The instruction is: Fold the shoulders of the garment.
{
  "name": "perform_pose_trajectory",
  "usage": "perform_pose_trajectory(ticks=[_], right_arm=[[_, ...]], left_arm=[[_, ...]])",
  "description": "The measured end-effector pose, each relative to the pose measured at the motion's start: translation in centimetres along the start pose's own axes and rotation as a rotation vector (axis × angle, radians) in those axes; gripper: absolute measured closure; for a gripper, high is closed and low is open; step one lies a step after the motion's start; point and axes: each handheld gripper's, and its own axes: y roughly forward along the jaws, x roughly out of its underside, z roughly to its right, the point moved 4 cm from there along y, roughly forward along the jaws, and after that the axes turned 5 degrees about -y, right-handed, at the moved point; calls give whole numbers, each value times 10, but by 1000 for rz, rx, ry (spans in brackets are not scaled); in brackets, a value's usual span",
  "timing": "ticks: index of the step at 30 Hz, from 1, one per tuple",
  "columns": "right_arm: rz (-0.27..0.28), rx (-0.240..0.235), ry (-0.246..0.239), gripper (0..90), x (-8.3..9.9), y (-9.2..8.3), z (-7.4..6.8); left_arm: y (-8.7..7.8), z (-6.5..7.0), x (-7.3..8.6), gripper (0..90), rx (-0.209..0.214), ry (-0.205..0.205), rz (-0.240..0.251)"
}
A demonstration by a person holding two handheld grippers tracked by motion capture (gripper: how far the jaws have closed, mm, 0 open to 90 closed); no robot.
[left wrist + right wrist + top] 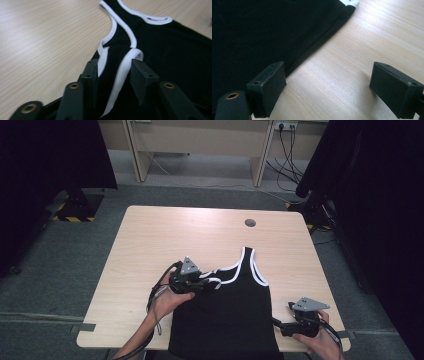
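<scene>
Mostly bare table (150, 245), light wood, with a round cable hole (250, 223) near the far edge; nothing blocks either gripper. Behind the table stands a desk (200, 145), cables hang at a wall socket (286, 126), and dark curtains flank both sides. Black tank top (230, 315) with white trim lies flat on the near right part of the table, straps pointing away, hem hanging over the near edge. One strap (122, 72) is folded back onto the body; the other lies straight. Left gripper (113, 71) sits over the folded strap, jaws partly apart, strap lying loose between them. Right gripper (327, 87) rests by the top's right side edge, jaws wide, bare wood between.
</scene>
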Motion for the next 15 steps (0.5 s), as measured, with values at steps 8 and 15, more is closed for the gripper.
perform_pose_trajectory(ticks=[8, 15], right_arm=[[1, 0, -2, 138, -1, 1, 0], [2, -1, -4, 138, -1, 1, -1]], left_arm=[[3, 3, -16, 442, 16, 14, 8], [40, -13, -33, 469, 0, -18, -64]])
